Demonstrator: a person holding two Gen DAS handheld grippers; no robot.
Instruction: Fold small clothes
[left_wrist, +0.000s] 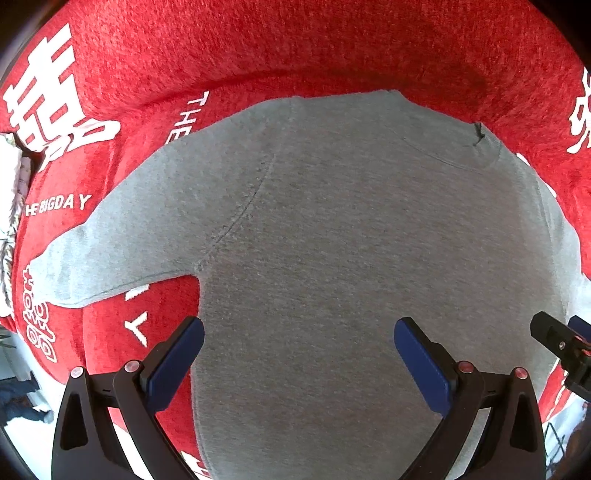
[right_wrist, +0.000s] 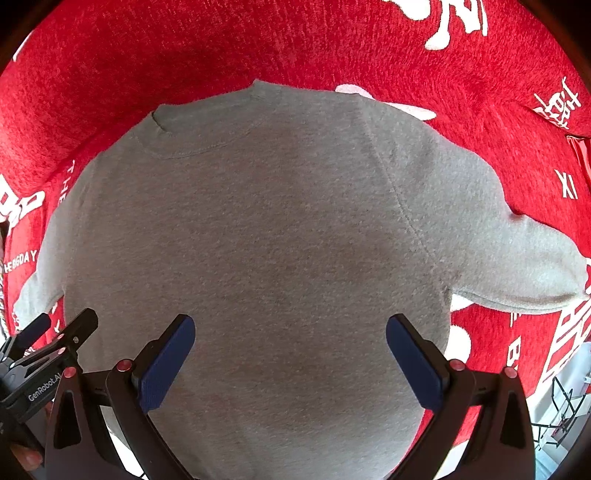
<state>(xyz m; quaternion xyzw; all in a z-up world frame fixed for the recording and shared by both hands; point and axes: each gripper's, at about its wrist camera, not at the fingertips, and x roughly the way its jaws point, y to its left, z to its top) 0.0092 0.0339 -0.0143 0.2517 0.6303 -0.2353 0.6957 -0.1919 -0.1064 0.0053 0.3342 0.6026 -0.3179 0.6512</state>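
Note:
A small grey short-sleeved shirt (left_wrist: 332, 229) lies flat on a red cloth, collar at the far end and both sleeves spread out. It also shows in the right wrist view (right_wrist: 258, 229). My left gripper (left_wrist: 298, 345) is open and empty, above the shirt's lower left part near the left sleeve (left_wrist: 110, 251). My right gripper (right_wrist: 290, 341) is open and empty, above the lower right part, with the right sleeve (right_wrist: 517, 258) to its right. Each gripper shows at the edge of the other's view, the right one (left_wrist: 561, 347) and the left one (right_wrist: 48, 347).
The red cloth (left_wrist: 295, 48) with white characters and lettering covers the surface all around the shirt. Its edge and a light floor show at the lower left (left_wrist: 26, 417). A wire rack (right_wrist: 565, 410) stands off the lower right edge.

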